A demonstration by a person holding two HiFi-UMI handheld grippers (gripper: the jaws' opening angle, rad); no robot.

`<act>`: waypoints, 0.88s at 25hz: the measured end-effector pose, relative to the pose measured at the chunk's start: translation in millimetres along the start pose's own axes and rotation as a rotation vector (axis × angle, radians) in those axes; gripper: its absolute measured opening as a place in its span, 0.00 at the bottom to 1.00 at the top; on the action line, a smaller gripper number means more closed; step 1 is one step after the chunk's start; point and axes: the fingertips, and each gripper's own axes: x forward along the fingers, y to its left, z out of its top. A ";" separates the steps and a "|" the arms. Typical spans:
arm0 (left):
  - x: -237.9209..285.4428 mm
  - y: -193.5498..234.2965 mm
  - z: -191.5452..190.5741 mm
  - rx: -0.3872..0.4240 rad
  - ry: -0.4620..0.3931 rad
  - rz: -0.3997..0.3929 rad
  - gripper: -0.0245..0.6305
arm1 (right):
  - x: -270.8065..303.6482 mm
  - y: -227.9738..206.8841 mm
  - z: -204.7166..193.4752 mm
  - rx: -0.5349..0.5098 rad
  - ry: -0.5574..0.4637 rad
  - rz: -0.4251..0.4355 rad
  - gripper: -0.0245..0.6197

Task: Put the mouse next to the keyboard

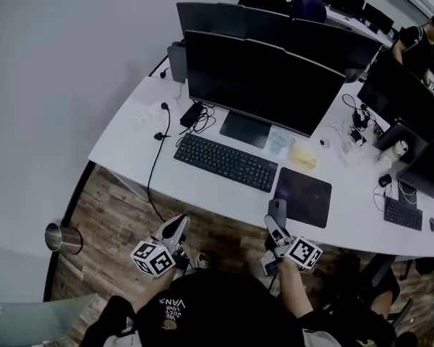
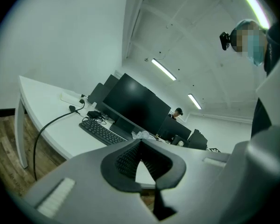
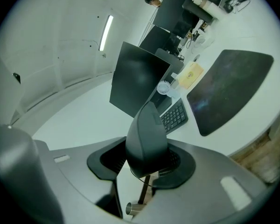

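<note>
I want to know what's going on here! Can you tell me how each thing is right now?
Mouse: held, away from the keyboard.
Right gripper: shut on the mouse.
Left gripper: shut, nothing in it.
Monitor: screen dark.
Keyboard: flat on the desk, in front of the monitor.
Mouse pad: flat, nothing on it.
</note>
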 end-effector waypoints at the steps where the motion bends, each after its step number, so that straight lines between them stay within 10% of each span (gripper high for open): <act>1: 4.2 2.5 3.7 0.008 0.014 -0.019 0.04 | 1.2 -2.1 -2.5 0.003 -0.015 -0.017 0.31; 22: 106.4 -5.0 -3.4 0.034 0.186 -0.253 0.04 | -21.6 -78.7 8.0 0.109 -0.184 -0.301 0.30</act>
